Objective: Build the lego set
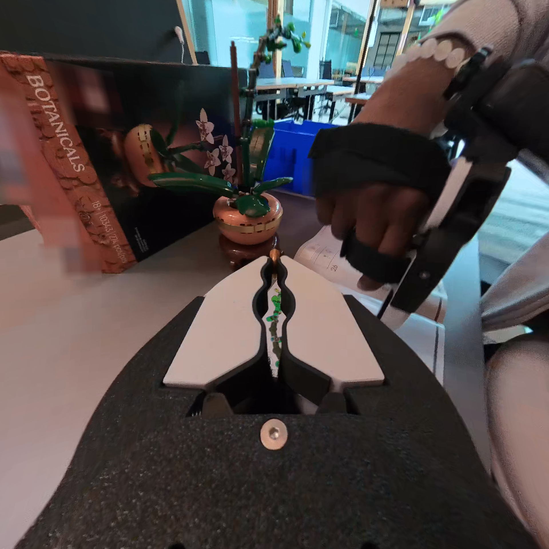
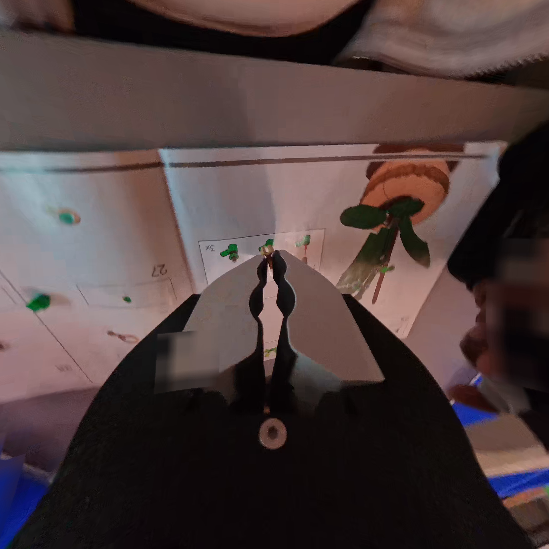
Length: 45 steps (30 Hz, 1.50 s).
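The left hand-held gripper (image 1: 274,258) is pressed together on a small tan-tipped piece (image 1: 274,254), held low over the desk (image 1: 74,297) directly in front of the part-built orchid model (image 1: 248,214), apparently lined up for fitting. The right hand-held gripper (image 2: 269,255) pinches a small green-and-tan piece (image 2: 267,251) over the open instruction booklet (image 2: 237,193), likely to check it against the printed step. The set's box (image 1: 98,166) stands behind the model, its picture facing the builder for reference.
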{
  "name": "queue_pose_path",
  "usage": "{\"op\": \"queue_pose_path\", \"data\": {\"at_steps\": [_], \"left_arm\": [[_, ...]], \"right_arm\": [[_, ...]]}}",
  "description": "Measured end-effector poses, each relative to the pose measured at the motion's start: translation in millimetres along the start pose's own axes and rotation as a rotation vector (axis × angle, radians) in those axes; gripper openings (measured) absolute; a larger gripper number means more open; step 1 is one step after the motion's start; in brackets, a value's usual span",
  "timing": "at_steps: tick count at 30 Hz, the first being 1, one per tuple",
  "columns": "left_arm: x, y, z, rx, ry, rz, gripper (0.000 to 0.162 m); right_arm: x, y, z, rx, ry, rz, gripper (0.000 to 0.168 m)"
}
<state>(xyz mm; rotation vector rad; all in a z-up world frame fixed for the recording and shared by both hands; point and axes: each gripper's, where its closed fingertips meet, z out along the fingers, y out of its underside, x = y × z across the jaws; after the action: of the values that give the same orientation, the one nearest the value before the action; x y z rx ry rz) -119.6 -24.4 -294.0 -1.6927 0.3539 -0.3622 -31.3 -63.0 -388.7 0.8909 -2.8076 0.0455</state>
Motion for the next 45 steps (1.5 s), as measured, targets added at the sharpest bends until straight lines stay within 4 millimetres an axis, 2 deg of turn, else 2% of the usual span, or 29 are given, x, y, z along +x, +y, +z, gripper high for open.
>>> {"op": "queue_pose_path", "data": {"at_steps": [3, 5, 8, 10, 12, 13, 15, 16, 17, 18, 19, 20, 21, 22, 23, 24, 26, 28, 31, 35, 37, 40, 44, 45], "left_arm": [[2.0, -3.9, -2.3, 0.044, 0.033, -0.058, 0.002], [0.9, -4.4, -3.6, 0.056, 0.036, -0.078, 0.002], [2.0, -6.0, -5.8, 0.076, 0.052, -0.1, 0.002], [2.3, -6.3, -6.1, 0.08, 0.054, -0.103, 0.002], [2.2, -6.4, -6.0, 0.081, 0.047, -0.096, 0.002], [2.0, -6.3, -5.9, 0.08, 0.043, -0.093, 0.002], [1.4, -5.9, -5.8, 0.08, 0.034, -0.089, 0.002], [1.2, -6.0, -6.0, 0.082, 0.03, -0.088, 0.002], [0.9, -6.1, -6.2, 0.085, 0.027, -0.088, 0.002], [1.0, -6.4, -6.4, 0.089, 0.026, -0.089, 0.002], [1.6, -6.7, -6.5, 0.091, 0.029, -0.091, 0.002], [2.4, -6.9, -6.2, 0.093, 0.032, -0.091, 0.002], [3.5, -6.9, -5.9, 0.092, 0.036, -0.088, 0.002], [4.6, -6.8, -5.1, 0.089, 0.04, -0.083, 0.002], [5.8, -6.5, -4.3, 0.086, 0.044, -0.078, 0.002], [7.1, -6.4, -3.4, 0.083, 0.048, -0.073, 0.002], [9.2, -5.5, -2.0, 0.076, 0.052, -0.06, 0.002], [9.8, -5.3, -2.0, 0.075, 0.047, -0.05, 0.002], [9.0, -5.3, -2.1, 0.078, 0.05, -0.061, 0.002], [7.8, -6.9, -4.0, 0.095, 0.054, -0.078, 0.002], [8.3, -7.7, -4.7, 0.102, 0.061, -0.082, 0.002], [9.6, -7.7, -4.5, 0.102, 0.072, -0.086, 0.002], [12.0, -7.1, -3.7, 0.097, 0.086, -0.086, 0.002], [12.1, -6.9, -3.5, 0.095, 0.089, -0.088, 0.002]], "right_arm": [[-3.9, 5.4, 7.7, -0.033, -0.098, -0.15, 0.004], [1.2, 6.6, 7.1, -0.033, -0.085, -0.173, 0.012], [9.9, 13.9, -0.5, -0.053, 0.0, -0.088, 0.021], [12.7, 19.3, -9.3, -0.05, 0.076, 0.078, 0.026], [20.6, 24.3, -22.1, -0.012, 0.224, 0.367, 0.027], [25.1, 32.4, -29.2, -0.005, 0.321, 0.601, 0.027], [15.3, 44.8, -34.1, 0.038, 0.42, 1.248, 0.039], [6.7, 37.8, -30.3, 0.129, 0.413, 1.598, 0.042], [5.0, 18.5, -25.6, 0.308, 0.37, 1.873, 0.045], [10.8, -3.6, -25.3, 0.518, 0.34, 2.028, 0.054], [13.6, -12.7, -25.3, 0.62, 0.38, 2.139, 0.053], [8.9, -11.6, -21.6, 0.587, 0.464, 2.224, 0.051], [0.3, -7.6, -17.6, 0.482, 0.553, 2.258, 0.047], [-9.5, 0.0, -16.6, 0.35, 0.658, 2.271, 0.036], [-13.3, 6.1, -18.8, 0.262, 0.757, 2.259, 0.026], [-11.1, 4.9, -18.2, 0.235, 0.772, 2.231, 0.021], [-9.4, -2.4, -7.5, 0.194, 0.683, 2.232, 0.028], [-5.9, -7.4, 0.2, 0.198, 0.65, 2.237, 0.026], [-7.2, -3.9, 4.7, 0.152, 0.642, 2.234, 0.025], [-10.6, 2.3, 4.9, 0.136, 0.628, 2.236, 0.017], [-7.6, 2.1, 6.1, 0.174, 0.581, 2.207, 0.006], [-9.4, 5.2, 6.0, 0.168, 0.461, 2.081, 0.005], [-15.2, 7.0, 5.3, 0.198, 0.23, 1.714, 0.006], [-18.4, 8.9, 4.2, 0.194, 0.179, 1.686, 0.008]]}}
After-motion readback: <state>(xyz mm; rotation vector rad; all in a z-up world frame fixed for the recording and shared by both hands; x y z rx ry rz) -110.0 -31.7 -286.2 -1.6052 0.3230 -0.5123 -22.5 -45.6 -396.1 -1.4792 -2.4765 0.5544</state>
